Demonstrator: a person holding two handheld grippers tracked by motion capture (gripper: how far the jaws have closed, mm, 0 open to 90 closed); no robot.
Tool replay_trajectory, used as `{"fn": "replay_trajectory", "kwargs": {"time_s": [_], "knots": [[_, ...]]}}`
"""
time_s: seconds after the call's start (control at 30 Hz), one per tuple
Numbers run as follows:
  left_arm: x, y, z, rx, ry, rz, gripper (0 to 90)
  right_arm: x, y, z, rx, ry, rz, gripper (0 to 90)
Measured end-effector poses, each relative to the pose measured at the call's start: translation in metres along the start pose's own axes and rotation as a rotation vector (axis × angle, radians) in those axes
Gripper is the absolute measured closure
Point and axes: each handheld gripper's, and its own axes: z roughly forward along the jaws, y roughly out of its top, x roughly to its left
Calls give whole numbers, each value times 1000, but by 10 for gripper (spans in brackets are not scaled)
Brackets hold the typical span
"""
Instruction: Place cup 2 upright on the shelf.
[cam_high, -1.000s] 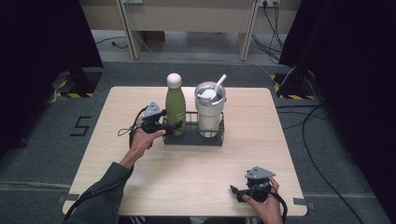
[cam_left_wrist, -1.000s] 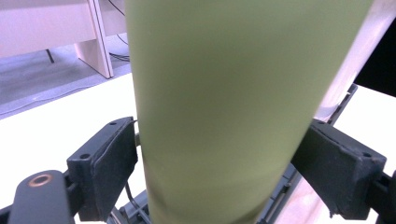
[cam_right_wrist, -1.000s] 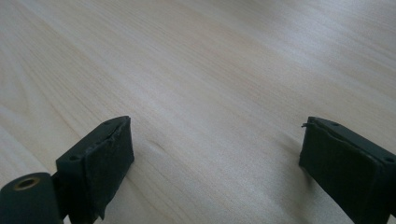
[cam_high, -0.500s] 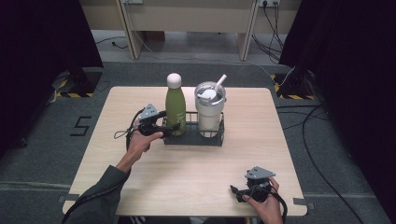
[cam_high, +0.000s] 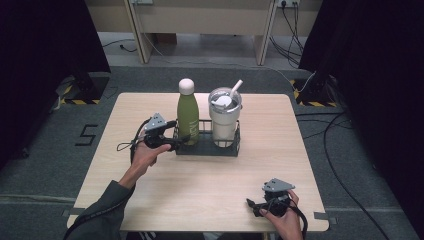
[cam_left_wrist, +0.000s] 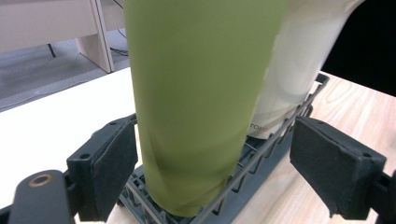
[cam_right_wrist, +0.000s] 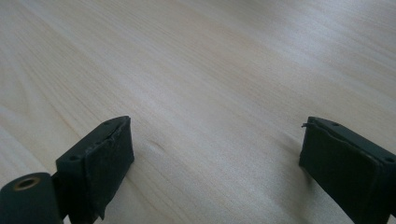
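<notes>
A green bottle (cam_high: 187, 111) with a white cap stands in the left end of a black wire rack (cam_high: 207, 148) at mid-table. A cream tumbler (cam_high: 224, 119) with a straw stands in the right end. My left gripper (cam_high: 178, 132) is open, its jaws on either side of the bottle's lower body. In the left gripper view the green bottle (cam_left_wrist: 196, 102) rises between the pads (cam_left_wrist: 109, 172); the left pad is close to it and the right pad stands apart. The tumbler (cam_left_wrist: 299, 70) is behind it. My right gripper (cam_high: 257, 206) rests open at the table's front right, over bare wood (cam_right_wrist: 215, 172).
The wooden table (cam_high: 165, 200) has free surface in front of the rack and to both sides. Desk legs and cables lie on the floor beyond the far edge. Black curtains hang at left and right.
The left hand and forearm have shifted very slightly; the left gripper stays at the bottle. The right gripper has not moved.
</notes>
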Motion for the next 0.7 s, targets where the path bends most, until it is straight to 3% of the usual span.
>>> {"fn": "replay_trajectory", "kwargs": {"time_s": [0.7], "knots": [[-4,-16,-38,-26,11,-39,148,1,0,0,1,2,6,97]]}}
